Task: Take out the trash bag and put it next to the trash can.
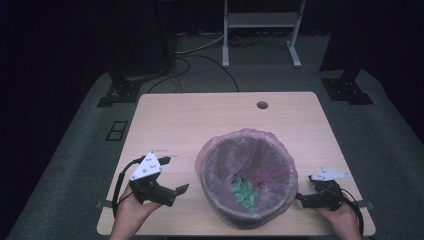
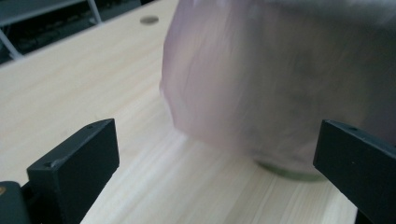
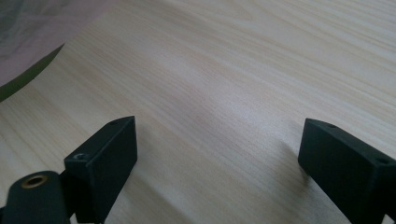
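A round grey waste bin [image 1: 248, 215] lined with a thin translucent pink plastic bag [image 1: 270, 150] stands on the pale wood-grain bench [image 1: 200, 120], toward its near edge and a little right of centre. The bag's mouth is folded over the bin's rim, probably so that the liner stays put and open. A heap of crumpled green scraps [image 1: 244, 191] lies at the bottom.

The left gripper [image 1: 172, 175] hangs near the near left corner, its jaws spread wide and empty, pointed at the bin's side; in the left gripper view the bagged wall [image 2: 280, 79] rises close ahead. The right gripper [image 1: 304, 190] sits by the near right corner, just beside the bin, jaws likewise spread and holding nothing above bare wood [image 3: 224, 84].

Flanking the bin like this, both hands look set to take hold of the liner, though that is only a guess. No brand, label or writing is legible anywhere.
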Action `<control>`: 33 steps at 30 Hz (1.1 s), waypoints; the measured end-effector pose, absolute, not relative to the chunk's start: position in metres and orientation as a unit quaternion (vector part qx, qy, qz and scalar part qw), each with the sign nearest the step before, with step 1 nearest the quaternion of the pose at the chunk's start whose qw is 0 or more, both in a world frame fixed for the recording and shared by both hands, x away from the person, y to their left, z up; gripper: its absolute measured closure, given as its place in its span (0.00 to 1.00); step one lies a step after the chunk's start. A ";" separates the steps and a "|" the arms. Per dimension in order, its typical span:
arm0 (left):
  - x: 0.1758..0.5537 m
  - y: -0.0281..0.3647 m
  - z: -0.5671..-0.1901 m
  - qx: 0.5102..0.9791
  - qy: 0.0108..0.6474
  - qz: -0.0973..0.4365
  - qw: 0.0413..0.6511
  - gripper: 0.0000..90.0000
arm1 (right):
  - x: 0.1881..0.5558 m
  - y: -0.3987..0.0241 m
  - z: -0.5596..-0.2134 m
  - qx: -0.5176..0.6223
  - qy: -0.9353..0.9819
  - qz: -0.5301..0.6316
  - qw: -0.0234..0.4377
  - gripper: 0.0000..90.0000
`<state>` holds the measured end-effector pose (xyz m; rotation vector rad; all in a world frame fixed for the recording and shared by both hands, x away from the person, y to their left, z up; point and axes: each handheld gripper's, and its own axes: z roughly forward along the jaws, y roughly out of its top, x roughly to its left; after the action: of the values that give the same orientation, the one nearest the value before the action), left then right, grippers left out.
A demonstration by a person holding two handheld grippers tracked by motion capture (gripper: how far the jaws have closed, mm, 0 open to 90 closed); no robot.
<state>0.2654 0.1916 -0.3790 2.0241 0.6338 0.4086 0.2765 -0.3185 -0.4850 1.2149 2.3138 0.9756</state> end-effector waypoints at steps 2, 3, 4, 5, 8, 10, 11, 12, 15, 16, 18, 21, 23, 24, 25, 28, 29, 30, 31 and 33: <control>0.267 0.193 -0.391 0.829 0.264 0.161 0.466 0.00 | 0.276 -0.318 -0.485 0.426 0.819 0.343 0.175 0.12; 0.268 0.193 -0.396 0.829 0.267 0.158 0.465 0.00 | 0.276 -0.318 -0.484 0.422 0.821 0.342 0.176 0.12; 0.269 0.193 -0.401 0.830 0.267 0.159 0.463 0.00 | 0.275 -0.318 -0.484 0.418 0.822 0.341 0.180 0.12; 0.269 0.193 -0.406 0.830 0.271 0.158 0.462 0.00 | 0.275 -0.318 -0.484 0.419 0.822 0.341 0.179 0.12; 0.272 0.192 -0.417 0.835 0.275 0.151 0.453 0.00 | 0.274 -0.317 -0.481 0.418 0.820 0.348 0.177 0.12; 0.273 0.192 -0.425 0.838 0.278 0.152 0.445 0.00 | 0.274 -0.318 -0.479 0.418 0.819 0.354 0.171 0.12; 0.274 0.192 -0.430 0.840 0.281 0.151 0.440 0.00 | 0.273 -0.318 -0.478 0.419 0.818 0.357 0.168 0.12; 0.275 0.192 -0.434 0.842 0.281 0.150 0.436 0.00 | 0.273 -0.319 -0.477 0.419 0.818 0.359 0.165 0.12; 0.276 0.191 -0.447 0.847 0.284 0.146 0.424 0.00 | 0.272 -0.319 -0.473 0.414 0.816 0.367 0.167 0.12; 0.277 0.190 -0.452 0.850 0.286 0.143 0.418 0.00 | 0.271 -0.319 -0.472 0.414 0.815 0.369 0.166 0.12; 0.278 0.189 -0.459 0.856 0.286 0.136 0.408 0.00 | 0.270 -0.319 -0.469 0.413 0.814 0.372 0.166 0.12; 0.280 0.188 -0.467 0.862 0.289 0.127 0.397 0.00 | 0.267 -0.321 -0.463 0.409 0.814 0.378 0.167 0.12; 0.281 0.187 -0.470 0.865 0.288 0.126 0.391 0.00 | 0.265 -0.321 -0.457 0.407 0.811 0.385 0.169 0.12; 0.281 0.187 -0.470 0.865 0.288 0.126 0.391 0.00 | 0.264 -0.322 -0.454 0.407 0.810 0.388 0.169 0.12; 0.281 0.187 -0.473 0.867 0.291 0.124 0.386 0.00 | 0.263 -0.323 -0.450 0.407 0.808 0.392 0.170 0.12; 0.283 0.190 -0.477 0.867 0.295 0.124 0.382 0.00 | 0.261 -0.326 -0.442 0.406 0.804 0.401 0.167 0.13; 0.284 0.190 -0.479 0.867 0.298 0.123 0.380 0.00 | 0.260 -0.326 -0.439 0.405 0.804 0.402 0.166 0.13; 0.284 0.191 -0.480 0.867 0.300 0.123 0.379 0.00 | 0.259 -0.326 -0.436 0.404 0.804 0.403 0.167 0.13; 0.285 0.192 -0.481 0.866 0.302 0.122 0.379 0.00 | 0.258 -0.327 -0.432 0.401 0.805 0.404 0.169 0.13; 0.285 0.192 -0.483 0.868 0.304 0.120 0.375 0.00 | 0.257 -0.327 -0.426 0.399 0.806 0.403 0.169 0.13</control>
<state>0.2854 0.1919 -0.4828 2.2213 0.7785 0.3076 0.2575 -0.3270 -0.4262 1.1337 2.2929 1.1454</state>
